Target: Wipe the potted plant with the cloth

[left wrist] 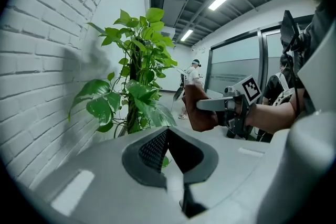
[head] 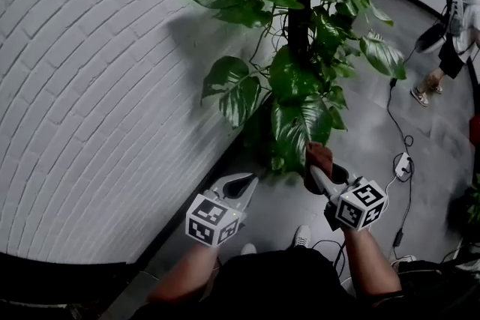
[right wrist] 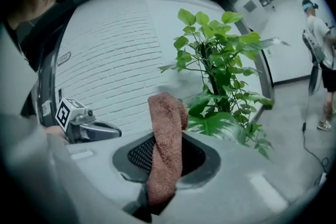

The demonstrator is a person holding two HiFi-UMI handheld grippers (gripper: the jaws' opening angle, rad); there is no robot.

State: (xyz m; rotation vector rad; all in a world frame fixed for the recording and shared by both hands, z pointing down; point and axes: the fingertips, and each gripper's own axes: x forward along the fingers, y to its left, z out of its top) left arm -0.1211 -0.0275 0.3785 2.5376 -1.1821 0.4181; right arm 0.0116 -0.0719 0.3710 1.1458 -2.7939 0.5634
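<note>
Both bare forearms rise from the bottom edge of the head view, the left forearm [head: 186,275] at lower centre-left and the right forearm [head: 371,266] at lower right. Each carries a hand-held claw aimed toward the top of the frame. The left claw [head: 250,178] sits just left of centre, its jaws closed together at the tips with nothing between them. The right claw [head: 316,171] sits right of centre and a little higher, its jaws pinched on a brown cloth [head: 319,155] that sticks up past the tips.
</note>
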